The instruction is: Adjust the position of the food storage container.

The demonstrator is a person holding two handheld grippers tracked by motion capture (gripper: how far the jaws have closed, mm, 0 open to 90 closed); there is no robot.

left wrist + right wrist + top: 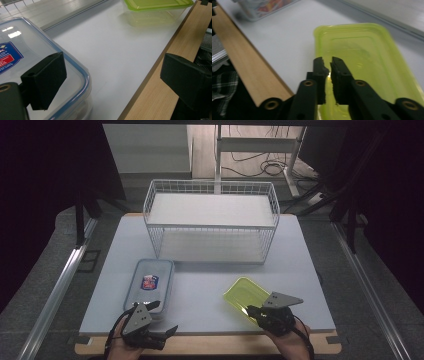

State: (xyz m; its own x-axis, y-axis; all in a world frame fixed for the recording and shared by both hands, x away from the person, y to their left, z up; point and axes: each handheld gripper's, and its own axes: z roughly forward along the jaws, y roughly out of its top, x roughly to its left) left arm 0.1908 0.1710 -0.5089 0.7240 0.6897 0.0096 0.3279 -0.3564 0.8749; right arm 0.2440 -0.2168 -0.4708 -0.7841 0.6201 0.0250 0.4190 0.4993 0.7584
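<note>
My right fingers (pixel 327 65) are clamped on the near rim of the green lid (pixel 364 65), pinching its edge where it tilts up off the surface (pixel 210 285). The lid's long axis runs away from me, up and left toward the wire basket (pixel 211 220), so it stretches out ahead of the fingertips. My left fingers (pixel 110 82) stand wide open, gripping nothing, one finger over the corner of the blue-rimmed container (pixel 32 60), the other out past the surface's wooden edge. The right is the hand on the lid.

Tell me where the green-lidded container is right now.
In the high view, the green-lidded container sits front right on the table, its near edge in the right tongs, below the wire basket.
</note>
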